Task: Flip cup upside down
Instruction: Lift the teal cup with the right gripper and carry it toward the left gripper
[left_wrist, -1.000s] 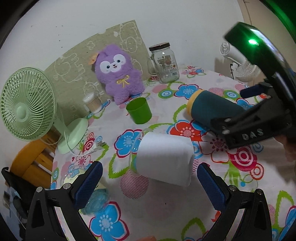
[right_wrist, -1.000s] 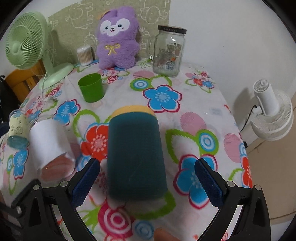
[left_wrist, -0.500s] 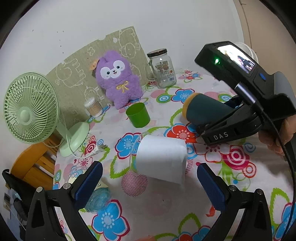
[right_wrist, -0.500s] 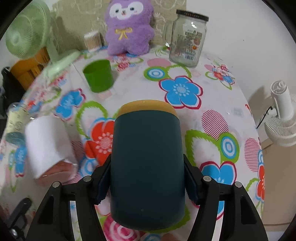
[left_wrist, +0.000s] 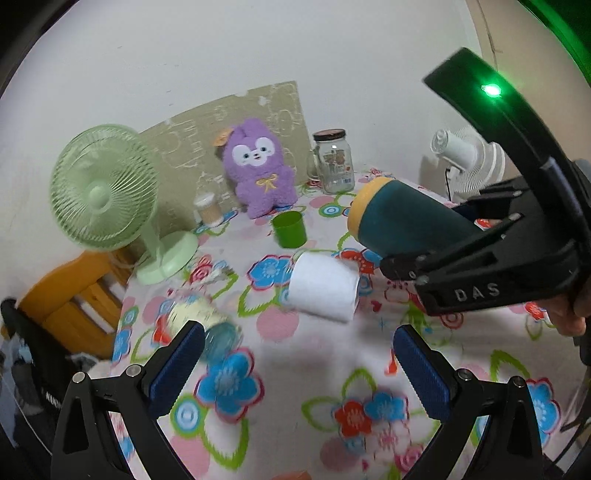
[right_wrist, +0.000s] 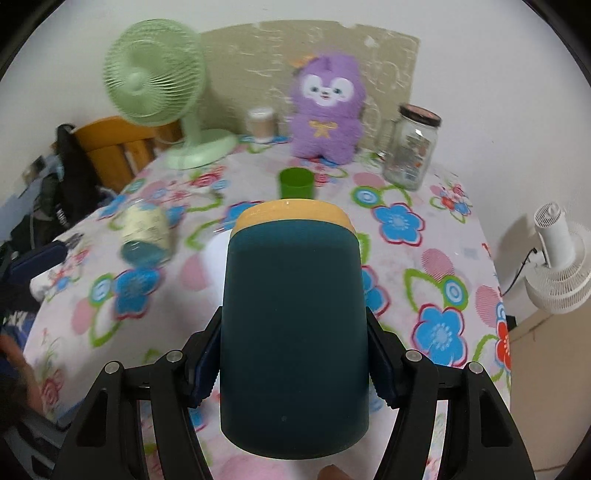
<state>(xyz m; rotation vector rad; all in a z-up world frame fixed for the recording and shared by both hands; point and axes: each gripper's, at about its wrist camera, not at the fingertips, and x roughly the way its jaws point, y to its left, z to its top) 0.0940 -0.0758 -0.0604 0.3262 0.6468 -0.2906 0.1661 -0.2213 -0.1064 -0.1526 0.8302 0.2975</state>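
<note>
A dark teal cup with a yellow rim (right_wrist: 293, 332) lies on its side between the pads of my right gripper (right_wrist: 293, 365), which is shut on it. It is lifted off the floral tablecloth, its rim pointing away. In the left wrist view the cup (left_wrist: 402, 221) hangs in the air at right, held by the right gripper (left_wrist: 480, 273). My left gripper (left_wrist: 299, 362) is open and empty above the table's near part.
A white paper roll (left_wrist: 325, 288) lies mid-table. A green cup (left_wrist: 289, 229) stands behind it. A purple plush (left_wrist: 260, 166), a glass jar (left_wrist: 332, 160), a green fan (left_wrist: 107, 184) and a tipped clear cup (left_wrist: 207, 325) are around. A white fan (right_wrist: 557, 254) stands off the table, right.
My right gripper closed on the teal cup and lifted it off the table. My left gripper drew back and up, staying open.
</note>
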